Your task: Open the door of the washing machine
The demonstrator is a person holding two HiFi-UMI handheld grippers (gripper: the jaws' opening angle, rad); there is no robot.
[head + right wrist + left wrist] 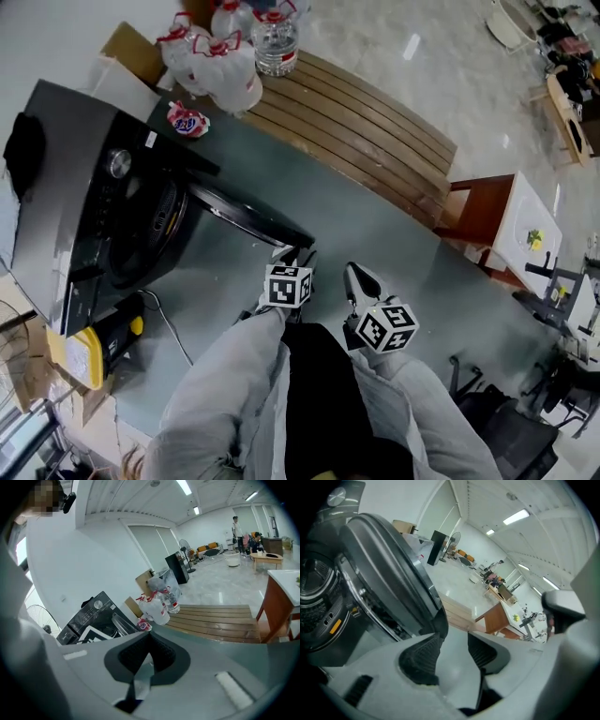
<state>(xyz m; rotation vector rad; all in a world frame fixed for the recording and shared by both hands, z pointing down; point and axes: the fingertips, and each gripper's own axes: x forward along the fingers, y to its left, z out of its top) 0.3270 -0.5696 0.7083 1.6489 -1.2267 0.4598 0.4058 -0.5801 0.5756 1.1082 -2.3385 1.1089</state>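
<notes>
Dark grey front-loading washing machine [84, 187], round door [248, 217] open. Left hand-held gripper [454, 637]: released, empty (just beside the door's edge). Right hand-held gripper [149, 639]: clenched, empty.

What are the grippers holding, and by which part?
Nothing. The left gripper is open beside the edge of the washing machine door, nothing between its fingers; the right gripper is shut and empty.

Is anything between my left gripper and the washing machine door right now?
Nothing visible stands in the way. The left gripper has its jaws apart with nothing in the gap, and the free edge of the swung-out door sits right beside the tip of its left jaw. Whether they touch cannot be told.
</notes>
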